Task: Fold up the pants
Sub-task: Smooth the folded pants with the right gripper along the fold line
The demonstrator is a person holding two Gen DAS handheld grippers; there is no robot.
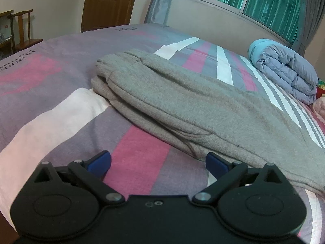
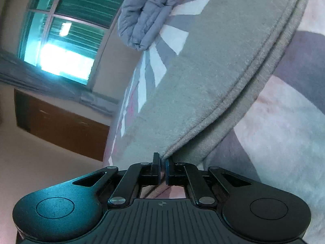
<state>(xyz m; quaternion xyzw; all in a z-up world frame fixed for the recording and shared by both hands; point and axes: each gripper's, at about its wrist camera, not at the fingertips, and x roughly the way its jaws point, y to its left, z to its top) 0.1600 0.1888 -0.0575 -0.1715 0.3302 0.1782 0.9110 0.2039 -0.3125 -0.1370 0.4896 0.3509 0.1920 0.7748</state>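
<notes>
Grey fleece pants (image 1: 182, 105) lie folded lengthwise on the striped bedspread (image 1: 61, 105), running from the far middle to the near right. My left gripper (image 1: 158, 162) is open and empty, just above the bedspread, next to the near edge of the pants. In the tilted right wrist view my right gripper (image 2: 162, 160) is shut on a corner of the pants (image 2: 203, 81) at their hem edge, with the cloth stretching away from the jaws.
A rolled blue-grey duvet (image 1: 284, 69) lies at the far right of the bed, also in the right wrist view (image 2: 146, 14). A wooden chair (image 1: 22, 30) and a door (image 1: 107, 2) stand beyond the bed's far left. A window (image 1: 264, 2) runs along the far wall.
</notes>
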